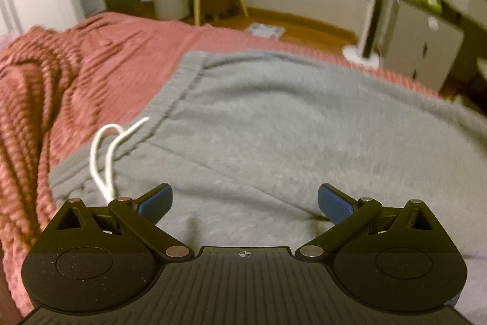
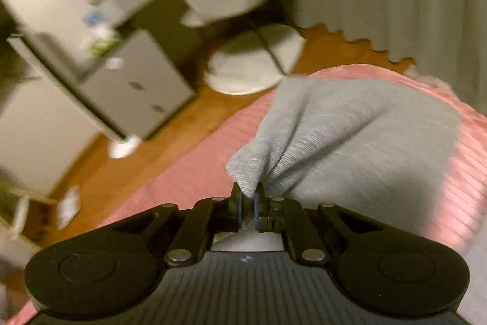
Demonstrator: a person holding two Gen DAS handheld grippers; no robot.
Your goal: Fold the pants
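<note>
The grey fleece pants (image 1: 274, 124) lie spread on a bed covered by a pink ribbed knit blanket (image 1: 61, 75), and everything here is placed against those pants. Their elastic waistband (image 1: 179, 87) runs along the edge nearest the bunched part of the blanket, and a white drawstring cord (image 1: 106, 148) loops out from it onto the grey cloth. The left gripper (image 1: 245, 203) hovers just above the pants beside that cord, its jaws spread wide with nothing between the blue pads (image 1: 155, 203). The right gripper (image 2: 247, 203) has its jaws pressed together on a lifted corner of the pants (image 2: 350, 136), the fabric rising in folds from the pinch. Beyond the pants a wooden floor (image 2: 182, 124) shows.
</note>
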